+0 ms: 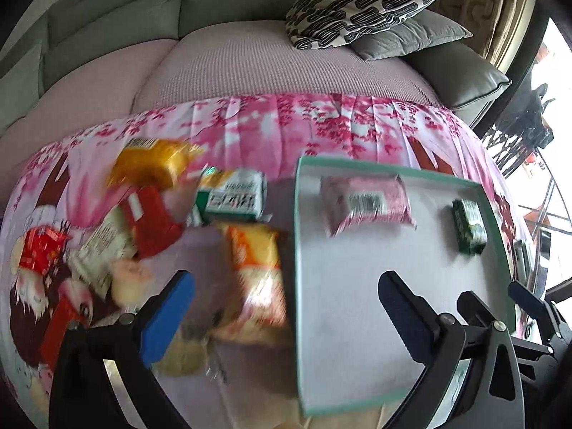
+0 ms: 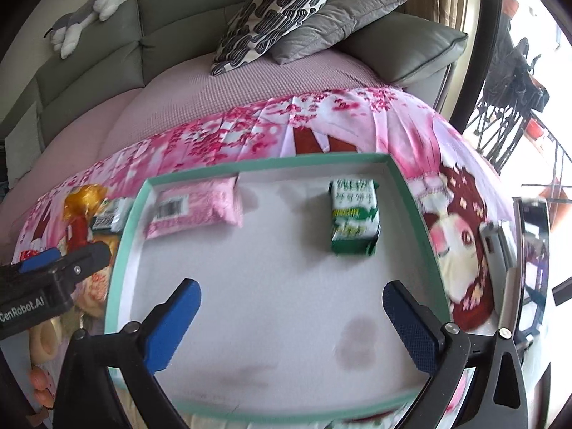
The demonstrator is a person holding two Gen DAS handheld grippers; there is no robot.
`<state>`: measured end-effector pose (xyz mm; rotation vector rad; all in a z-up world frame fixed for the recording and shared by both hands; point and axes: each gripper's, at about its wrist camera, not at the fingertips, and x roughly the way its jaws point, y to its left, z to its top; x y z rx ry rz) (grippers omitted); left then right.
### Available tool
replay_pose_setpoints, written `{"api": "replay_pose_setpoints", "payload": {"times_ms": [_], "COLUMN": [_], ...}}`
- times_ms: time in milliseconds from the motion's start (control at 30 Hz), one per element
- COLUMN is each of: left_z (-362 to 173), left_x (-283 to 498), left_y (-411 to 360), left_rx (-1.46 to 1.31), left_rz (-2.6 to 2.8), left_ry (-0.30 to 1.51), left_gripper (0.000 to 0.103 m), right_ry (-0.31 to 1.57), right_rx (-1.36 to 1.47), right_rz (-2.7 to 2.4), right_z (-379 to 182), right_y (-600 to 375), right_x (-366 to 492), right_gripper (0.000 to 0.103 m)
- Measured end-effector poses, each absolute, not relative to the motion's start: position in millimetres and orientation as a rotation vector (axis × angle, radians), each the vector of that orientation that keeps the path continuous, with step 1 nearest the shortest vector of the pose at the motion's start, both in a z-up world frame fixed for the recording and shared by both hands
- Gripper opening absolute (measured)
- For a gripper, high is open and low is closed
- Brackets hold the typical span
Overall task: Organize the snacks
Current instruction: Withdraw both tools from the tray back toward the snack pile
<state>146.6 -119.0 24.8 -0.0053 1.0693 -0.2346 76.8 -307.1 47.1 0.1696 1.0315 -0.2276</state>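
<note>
Both the left gripper (image 1: pixel 286 307) and right gripper (image 2: pixel 291 309) gape wide, empty; pink packet (image 2: pixel 195 211) and green packet (image 2: pixel 354 221) lie apart in the box (image 2: pixel 123 246), seemingly flat.

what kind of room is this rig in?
Most likely a home living room. A grey-green upholstered sofa carries a black-and-white patterned cushion and a grey plush toy. In front, a pink cherry-blossom tablecloth holds a shallow white box with a teal rim and snack packets.
</note>
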Motion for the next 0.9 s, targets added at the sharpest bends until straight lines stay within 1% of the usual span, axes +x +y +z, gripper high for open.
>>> {"api": "replay_pose_setpoints", "payload": {"times_ms": [200, 467, 633, 900], "left_z": [21.5, 21.4, 29.0, 40.4], "left_x": [112.1, 74.3, 70.6, 81.2], "left_y": [-82.8, -28.8, -6.5, 15.7], "left_rx": [-0.056, -0.126, -0.153, -0.122], "left_rz": [-0.213, -0.138, -0.098, -0.060], "left_ry": [1.064, 1.063, 1.036, 1.008], "left_gripper": [0.102, 0.102, 0.102, 0.102], "right_ry": [1.035, 0.990, 0.979, 0.947], "right_rx": [0.175, 0.179, 0.183, 0.200], "right_rz": [-0.200, -0.183, -0.169, -0.144], "right_z": [43.8, 56.0, 59.7, 68.0], "right_y": [-280.1, -252.4, -235.9, -207.8], "right_x": [52.4, 33.8, 31.1, 51.9], "right_gripper": [0.103, 0.103, 0.103, 0.103]}}
